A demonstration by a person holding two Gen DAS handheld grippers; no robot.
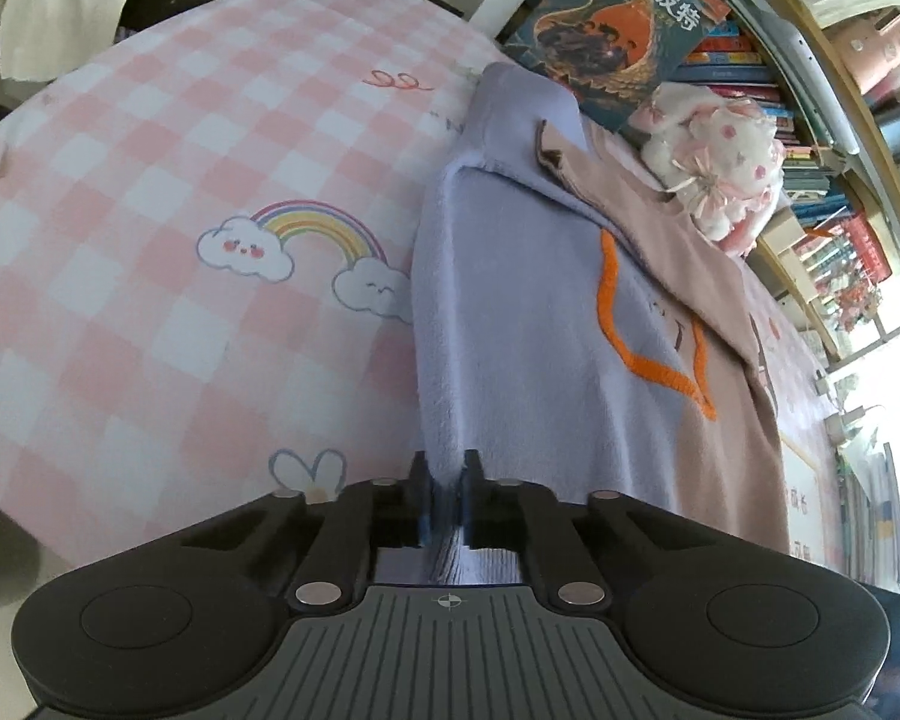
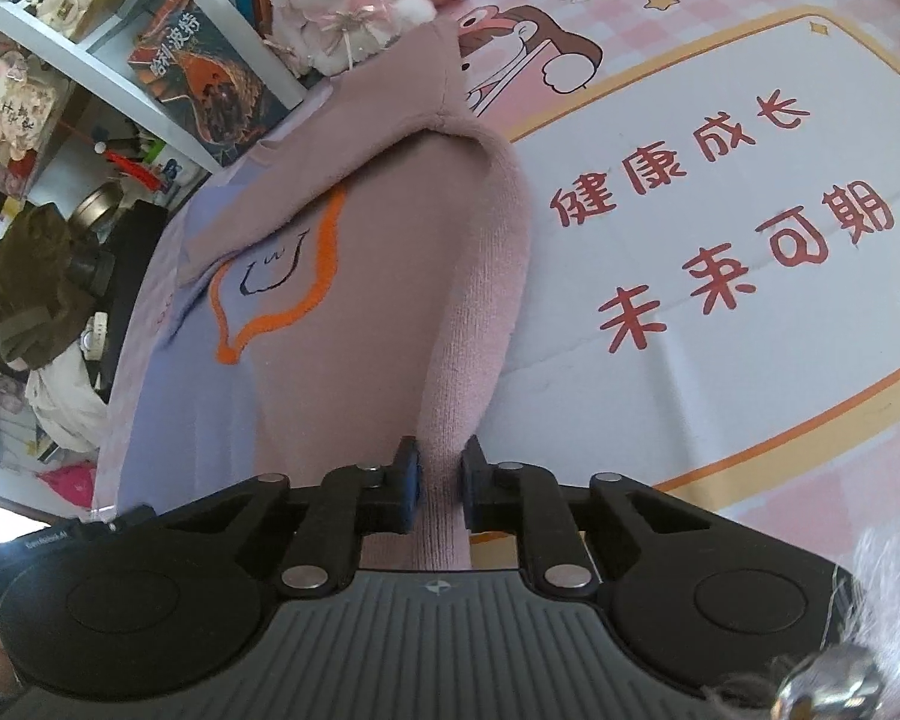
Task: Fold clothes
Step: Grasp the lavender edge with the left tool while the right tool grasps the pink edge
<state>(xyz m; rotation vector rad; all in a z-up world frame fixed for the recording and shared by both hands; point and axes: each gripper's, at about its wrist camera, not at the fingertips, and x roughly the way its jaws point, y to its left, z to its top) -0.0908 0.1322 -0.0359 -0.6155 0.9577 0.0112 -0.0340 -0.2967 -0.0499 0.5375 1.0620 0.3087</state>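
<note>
Sweater (image 1: 510, 312): lavender-and-pink, orange outline, lying ahead of both jaws on the checked cover (image 1: 150, 192).
Left gripper (image 1: 445, 501): jaws clamped on lavender hem.
Right gripper (image 2: 441, 492): jaws clamped on pink sleeve.
Beyond: plush toy (image 1: 714, 168), books (image 1: 618, 24).

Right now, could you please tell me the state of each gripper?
Left gripper: jaws closed on the lavender side of the sweater.
Right gripper: jaws closed on the sweater's pink side.

A lilac-and-pink knit sweater (image 1: 510, 324) (orange outline stitched across its front) lies folded lengthwise on the bed.
</note>
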